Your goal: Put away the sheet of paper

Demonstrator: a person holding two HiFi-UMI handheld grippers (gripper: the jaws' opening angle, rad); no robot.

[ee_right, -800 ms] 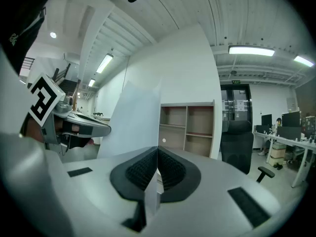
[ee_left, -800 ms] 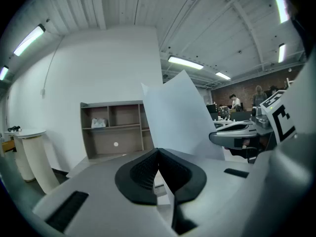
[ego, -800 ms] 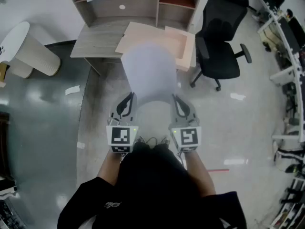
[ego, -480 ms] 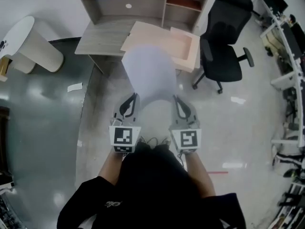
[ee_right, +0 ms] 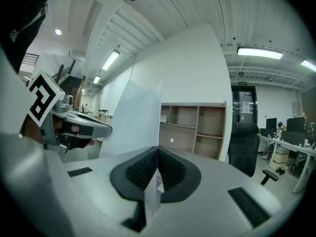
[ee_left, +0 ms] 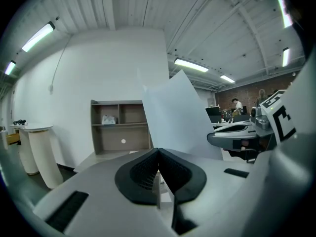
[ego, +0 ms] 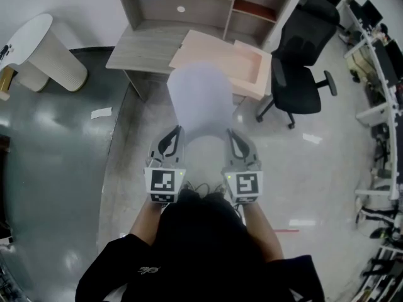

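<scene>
A white sheet of paper [ego: 200, 99] hangs in the air in front of me, bowed upward, over the floor just before the wooden desk [ego: 141, 46]. My left gripper [ego: 177, 131] is shut on its near left edge and my right gripper [ego: 228, 133] is shut on its near right edge. In the left gripper view the paper [ee_left: 175, 117] rises from the closed left gripper [ee_left: 158, 152]. In the right gripper view the paper [ee_right: 136, 117] stands up from the closed right gripper [ee_right: 157, 149]. A shallow peach-coloured box [ego: 242, 68] lies on the desk beyond the sheet.
A wooden shelf unit [ego: 208, 5] stands on the desk's far side. A black office chair [ego: 302, 61] is to the right of the desk. A round white table [ego: 38, 52] stands at the far left. A paper scrap [ego: 101, 112] lies on the floor. Workstations line the right edge.
The desk, box and chair have slid to the right in the head view. Both grippers keep the same hold on the sheet.
</scene>
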